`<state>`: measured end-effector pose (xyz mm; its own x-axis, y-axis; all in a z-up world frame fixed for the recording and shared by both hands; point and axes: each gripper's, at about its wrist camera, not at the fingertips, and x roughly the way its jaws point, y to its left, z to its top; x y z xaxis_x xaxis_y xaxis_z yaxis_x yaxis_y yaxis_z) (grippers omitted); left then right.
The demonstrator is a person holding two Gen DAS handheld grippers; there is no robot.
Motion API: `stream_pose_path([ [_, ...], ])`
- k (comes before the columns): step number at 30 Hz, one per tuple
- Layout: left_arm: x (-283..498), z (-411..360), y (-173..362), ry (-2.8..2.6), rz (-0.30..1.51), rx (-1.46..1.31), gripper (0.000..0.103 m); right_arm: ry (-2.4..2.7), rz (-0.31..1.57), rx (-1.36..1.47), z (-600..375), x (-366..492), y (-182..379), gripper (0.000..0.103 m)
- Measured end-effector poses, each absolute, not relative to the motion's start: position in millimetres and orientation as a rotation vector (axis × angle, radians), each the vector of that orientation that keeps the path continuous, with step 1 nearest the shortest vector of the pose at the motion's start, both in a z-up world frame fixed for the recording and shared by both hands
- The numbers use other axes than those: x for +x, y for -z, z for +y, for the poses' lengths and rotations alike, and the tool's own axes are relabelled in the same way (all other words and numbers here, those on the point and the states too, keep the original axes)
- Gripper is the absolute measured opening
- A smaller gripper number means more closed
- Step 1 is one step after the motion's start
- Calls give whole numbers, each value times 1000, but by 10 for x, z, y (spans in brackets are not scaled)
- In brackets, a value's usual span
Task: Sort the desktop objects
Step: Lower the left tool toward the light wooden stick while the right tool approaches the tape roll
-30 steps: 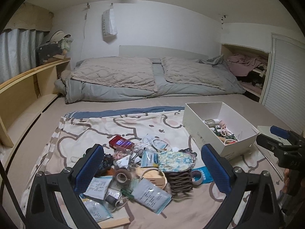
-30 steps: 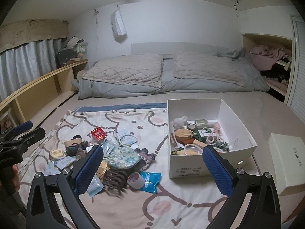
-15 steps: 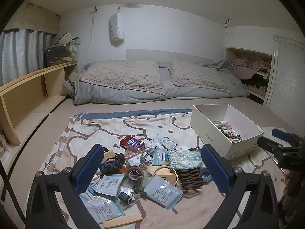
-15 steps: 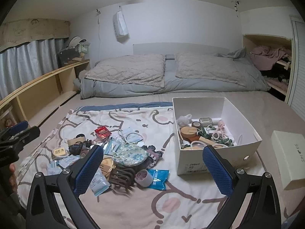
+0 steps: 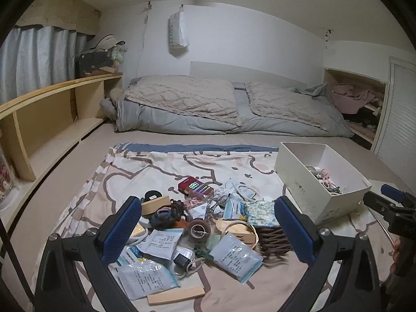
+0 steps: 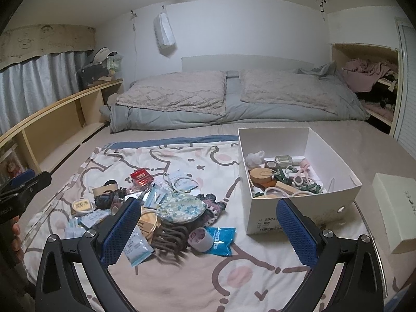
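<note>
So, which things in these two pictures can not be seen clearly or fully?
- Left wrist view: most of the white box contents, hidden by its near wall.
- Left wrist view: print on the sachets, too small to read.
- Right wrist view: the box label, partly covered by the right gripper finger.
- Right wrist view: the cream box, cut off by the fisheye edge.
- Both views: lower layers of the pile, covered by upper items.

Both wide-open grippers, left gripper (image 5: 205, 230) and right gripper (image 6: 208, 230), slightly higher and farther back
</note>
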<state>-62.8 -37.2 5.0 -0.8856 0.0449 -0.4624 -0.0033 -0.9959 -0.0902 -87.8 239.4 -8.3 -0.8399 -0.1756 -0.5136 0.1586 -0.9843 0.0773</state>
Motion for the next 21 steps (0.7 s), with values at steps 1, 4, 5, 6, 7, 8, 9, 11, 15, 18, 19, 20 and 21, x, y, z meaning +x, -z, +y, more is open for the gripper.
stream_pose_path([
  [1, -627, -384, -36, -3014, -148, -744, 103, 2856, -48, 806, 2385, -883, 94, 103],
  [4, -643, -432, 8, -2988, -200, -768, 103, 2849, -46, 825, 2368, -904, 154, 103],
  [5, -651, -452, 33, -2986, -216, -783, 103, 2846, -45, 832, 2363, -914, 178, 103],
  [6, -663, -468, 56, -2987, -226, -799, 103, 2843, -43, 842, 2350, -923, 205, 103],
  [7, -674, -482, 86, -2992, -234, -819, 103, 2840, -44, 849, 2351, -928, 232, 103],
  [8, -685, -491, 114, -2996, -239, -835, 103, 2837, -47, 857, 2344, -931, 261, 103],
  [9, -698, -504, 150, -3002, -245, -859, 103, 2832, -49, 869, 2337, -936, 291, 103],
  [11, -711, -521, 218, -3007, -253, -897, 103, 2818, -53, 895, 2320, -950, 355, 103],
  [15, -725, -530, 326, -3010, -257, -956, 103, 2795, -47, 942, 2264, -960, 486, 103],
  [18, -744, -545, 414, -3001, -270, -1005, 103, 2781, -51, 985, 2246, -970, 578, 103],
  [19, -755, -549, 433, -2997, -274, -1017, 103, 2773, -56, 1002, 2246, -975, 613, 103],
  [20, -762, -559, 459, -2995, -279, -1030, 103, 2766, -60, 1017, 2247, -979, 645, 103],
  [21, -765, -570, 476, -2996, -280, -1039, 103, 2758, -64, 1032, 2249, -977, 685, 103],
])
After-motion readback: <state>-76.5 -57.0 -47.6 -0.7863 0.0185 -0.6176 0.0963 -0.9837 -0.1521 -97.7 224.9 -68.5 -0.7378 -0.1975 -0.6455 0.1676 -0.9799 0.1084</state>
